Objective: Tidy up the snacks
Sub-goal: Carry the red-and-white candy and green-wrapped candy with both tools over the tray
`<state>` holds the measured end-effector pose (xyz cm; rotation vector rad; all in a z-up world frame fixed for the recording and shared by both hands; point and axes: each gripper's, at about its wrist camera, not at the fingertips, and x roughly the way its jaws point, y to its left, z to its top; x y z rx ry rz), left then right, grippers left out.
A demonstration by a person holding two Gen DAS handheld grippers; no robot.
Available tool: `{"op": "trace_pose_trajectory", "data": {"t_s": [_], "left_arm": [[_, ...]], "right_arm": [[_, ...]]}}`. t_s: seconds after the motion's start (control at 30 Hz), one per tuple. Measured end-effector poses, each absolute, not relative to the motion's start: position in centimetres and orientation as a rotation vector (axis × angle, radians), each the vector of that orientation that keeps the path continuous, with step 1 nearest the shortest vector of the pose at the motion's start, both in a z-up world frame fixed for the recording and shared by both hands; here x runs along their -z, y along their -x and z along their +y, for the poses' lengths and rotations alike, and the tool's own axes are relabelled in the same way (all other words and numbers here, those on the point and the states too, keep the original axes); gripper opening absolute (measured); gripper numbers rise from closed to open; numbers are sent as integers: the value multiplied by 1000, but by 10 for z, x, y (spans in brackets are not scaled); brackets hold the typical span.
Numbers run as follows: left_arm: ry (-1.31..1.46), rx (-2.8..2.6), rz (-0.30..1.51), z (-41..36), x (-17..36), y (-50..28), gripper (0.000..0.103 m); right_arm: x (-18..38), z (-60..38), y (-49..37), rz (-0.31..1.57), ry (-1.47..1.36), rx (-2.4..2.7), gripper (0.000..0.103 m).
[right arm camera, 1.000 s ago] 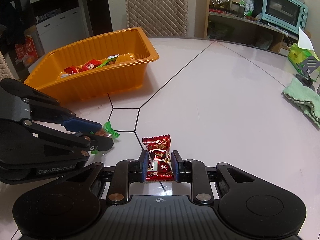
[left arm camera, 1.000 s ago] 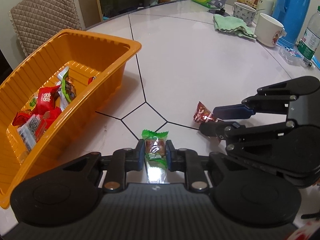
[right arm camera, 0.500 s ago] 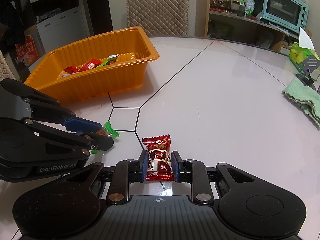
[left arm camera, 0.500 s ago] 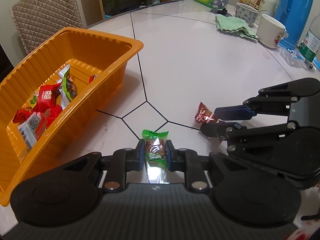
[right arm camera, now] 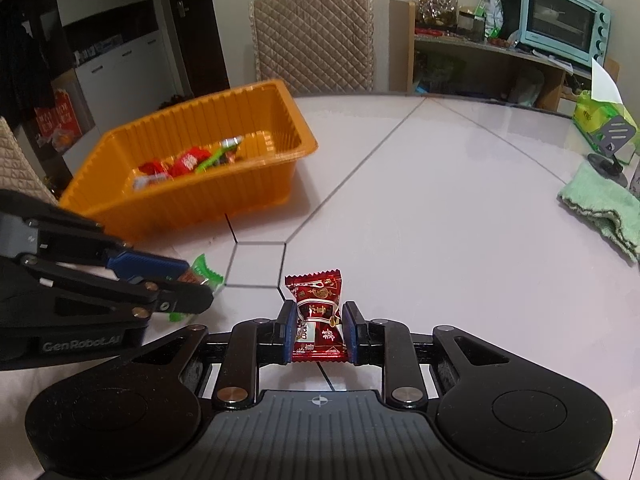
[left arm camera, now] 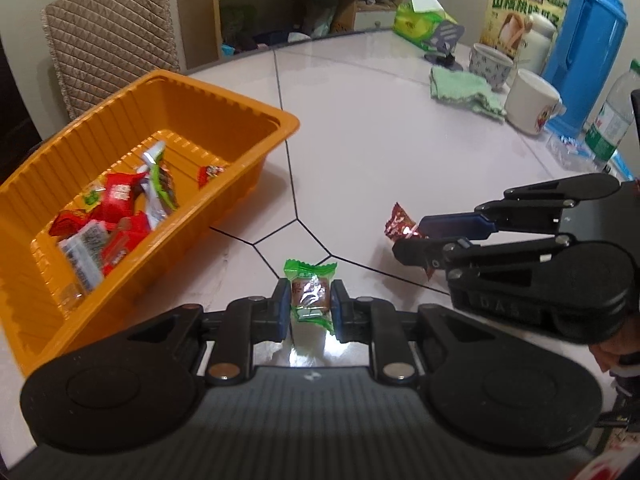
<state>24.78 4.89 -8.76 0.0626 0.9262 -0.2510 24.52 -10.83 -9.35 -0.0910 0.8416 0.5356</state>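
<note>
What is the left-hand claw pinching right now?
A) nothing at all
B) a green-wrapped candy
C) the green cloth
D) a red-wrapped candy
B: the left gripper is closed on the green-wrapped candy, while the right gripper holds the red-wrapped candy.

Two black two-finger tools are showing, the left tool [left arm camera: 310,306] and the right tool [right arm camera: 319,330], each pinching one wrapped candy: one green-wrapped candy [left arm camera: 310,294] and one red foil-wrapped candy [right arm camera: 318,314]. One orange ribbed plastic tray [left arm camera: 240,110] is sitting on the white surface [left arm camera: 380,152], holding a pile of wrapped snacks [left arm camera: 116,208] too jumbled to count. Two ceramic mugs [left arm camera: 530,100], one green folded cloth [left arm camera: 466,92], one blue plastic jug [left arm camera: 588,44] and one clear water bottle [left arm camera: 612,120] are standing by.
</note>
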Motion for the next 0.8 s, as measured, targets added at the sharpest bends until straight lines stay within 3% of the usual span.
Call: {"op": "trace_pose_trajectory", "data": {"t_s": [0.37,0.8], "left_arm": [[32,126,848,97,42,-232,18],[115,-153,830,170,23,-254,18]], "right_arm": [[51,-91,-254,769,32,-620,25],[35,-27,-310,724,60,-736,25]]}}
